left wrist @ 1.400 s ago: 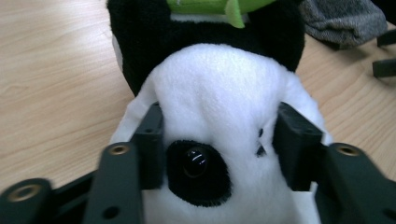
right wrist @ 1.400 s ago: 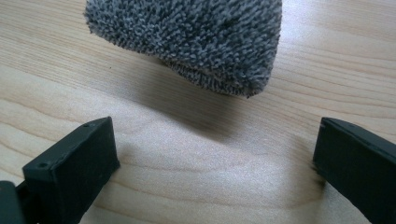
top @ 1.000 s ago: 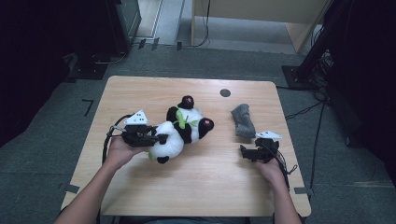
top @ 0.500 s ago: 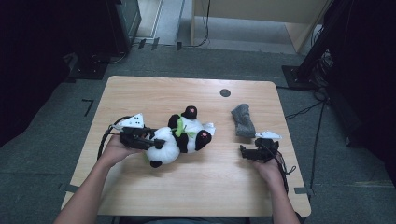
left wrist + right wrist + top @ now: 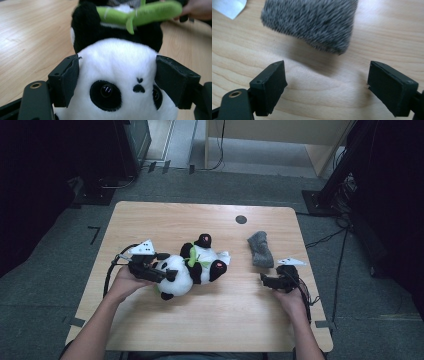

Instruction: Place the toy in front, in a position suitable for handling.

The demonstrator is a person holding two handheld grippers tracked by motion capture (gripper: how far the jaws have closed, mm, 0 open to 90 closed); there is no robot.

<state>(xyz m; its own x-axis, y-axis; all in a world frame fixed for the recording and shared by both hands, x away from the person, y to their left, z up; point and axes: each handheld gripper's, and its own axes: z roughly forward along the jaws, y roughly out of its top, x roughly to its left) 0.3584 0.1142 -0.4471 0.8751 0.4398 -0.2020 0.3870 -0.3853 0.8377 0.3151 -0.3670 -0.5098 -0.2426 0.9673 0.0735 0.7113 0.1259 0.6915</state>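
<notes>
The left tool (image 5: 115, 80), just opening, straddles the panda's head (image 5: 117, 82); the right tool (image 5: 327, 85), narrowing, holds nothing.

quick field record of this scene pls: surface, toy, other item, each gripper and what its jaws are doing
surface: light wooden table
toy: plush panda lying near the middle, green bamboo piece on its chest
other item: grey fuzzy cloth, lying right of the panda, apart from it
left gripper: jaws either side of the panda's head, just been opening, head between them
right gripper: jaws apart, just been closing, bare table between them, cloth just ahead
</notes>
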